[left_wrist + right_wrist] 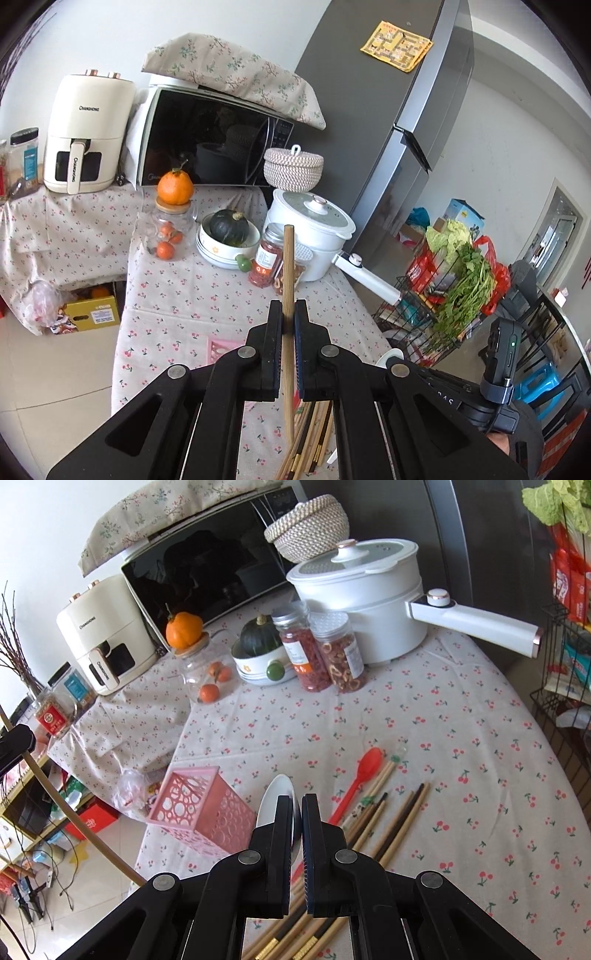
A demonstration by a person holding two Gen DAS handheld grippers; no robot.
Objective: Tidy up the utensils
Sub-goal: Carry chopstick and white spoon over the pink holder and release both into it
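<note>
Bamboo chopstick [289, 314] pinched upright in left gripper [289, 314], white spoon [275, 805] clamped in right gripper [296, 812]; both lifted, probably headed for pink basket [199, 812].

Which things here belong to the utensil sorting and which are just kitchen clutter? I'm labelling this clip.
Job:
left gripper shut on a chopstick
right gripper shut on a white spoon
pink basket
red spoon
loose chopsticks

Clutter:
white pot
two jars
squash
microwave
air fryer

Both hand-held grippers [289, 314] [297, 808] clamped
</note>
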